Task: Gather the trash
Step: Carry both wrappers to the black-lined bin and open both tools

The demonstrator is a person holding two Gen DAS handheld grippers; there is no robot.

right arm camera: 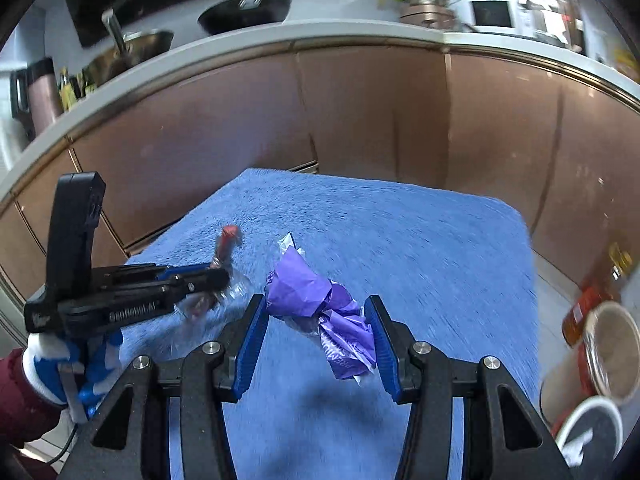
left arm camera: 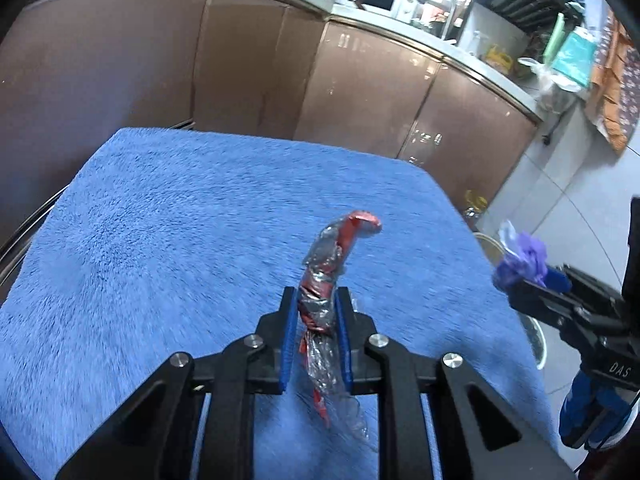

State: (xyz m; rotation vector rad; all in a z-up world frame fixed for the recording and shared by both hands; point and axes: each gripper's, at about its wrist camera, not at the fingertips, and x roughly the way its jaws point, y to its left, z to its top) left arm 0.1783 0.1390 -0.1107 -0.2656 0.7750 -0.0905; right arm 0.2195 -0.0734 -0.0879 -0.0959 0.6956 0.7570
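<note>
Red-and-clear wrapper (left arm camera: 324, 300) pinched in left gripper (left arm camera: 318, 312), jaws nearly closed. Purple wrapper (right arm camera: 320, 308) clamped in right gripper (right arm camera: 318, 334), jaws about half open. Both above blue towel (left arm camera: 160, 220).

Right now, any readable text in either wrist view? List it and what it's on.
"DAS": on the right gripper body, left wrist view.
"PREMIUM", upside down, partly creased: on the purple wrapper.
Embossed lettering on the left gripper body: too blurred to read.
Red bottle label: too blurred.
</note>
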